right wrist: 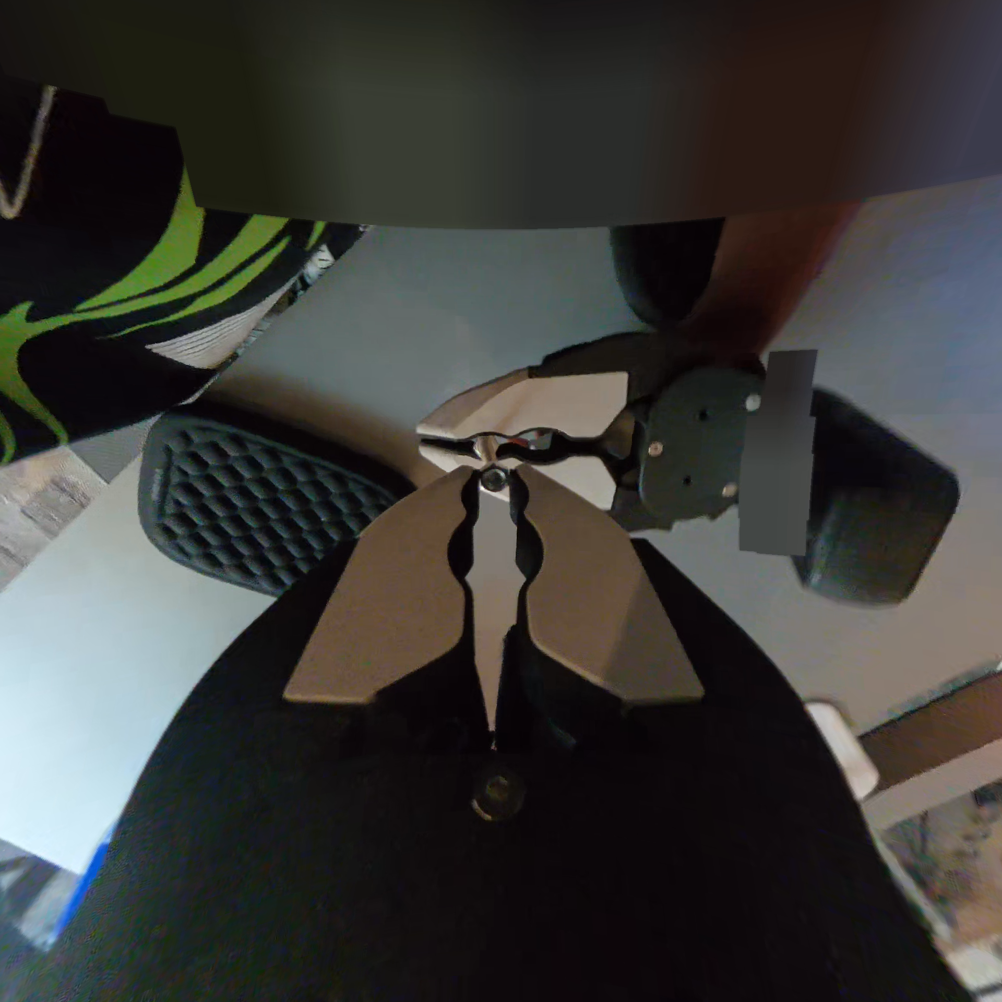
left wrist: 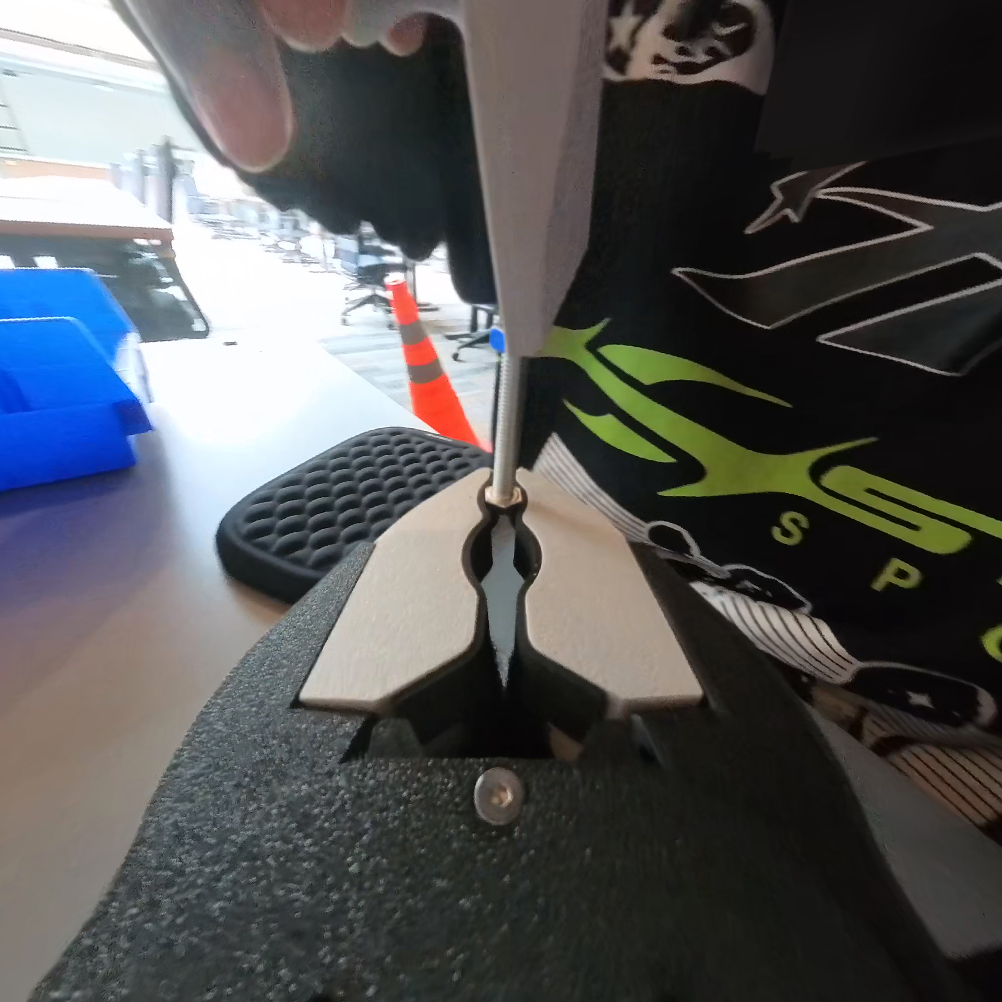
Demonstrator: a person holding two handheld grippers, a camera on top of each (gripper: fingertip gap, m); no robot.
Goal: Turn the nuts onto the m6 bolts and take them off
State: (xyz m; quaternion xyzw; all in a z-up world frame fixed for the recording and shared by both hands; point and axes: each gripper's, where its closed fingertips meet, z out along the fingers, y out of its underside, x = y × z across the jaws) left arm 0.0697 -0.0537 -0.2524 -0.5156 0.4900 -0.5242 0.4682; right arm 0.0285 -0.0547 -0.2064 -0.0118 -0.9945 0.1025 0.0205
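Observation:
In the left wrist view my left gripper [left wrist: 503,488] is shut on a small silver nut [left wrist: 504,494], which sits in the notch at the fingertips. A threaded bolt [left wrist: 508,412] rises from the nut into the tip of my right gripper's grey finger [left wrist: 534,217] above. In the right wrist view my right gripper [right wrist: 494,478] is shut on the bolt's round socket head [right wrist: 494,480], seen end on. Just beyond it, the left gripper [right wrist: 434,442] comes in from the right, closed on the shiny nut [right wrist: 482,447].
A black honeycomb pad [left wrist: 347,488] lies on the light table [left wrist: 162,569] under the grippers; it also shows in the right wrist view [right wrist: 260,504]. Blue bins [left wrist: 59,390] stand at the left. An orange cone [left wrist: 428,374] stands on the floor beyond. A person's black and green shirt [left wrist: 759,434] fills the right. The tips of one gripper are about 6 cm away from the tips of the other.

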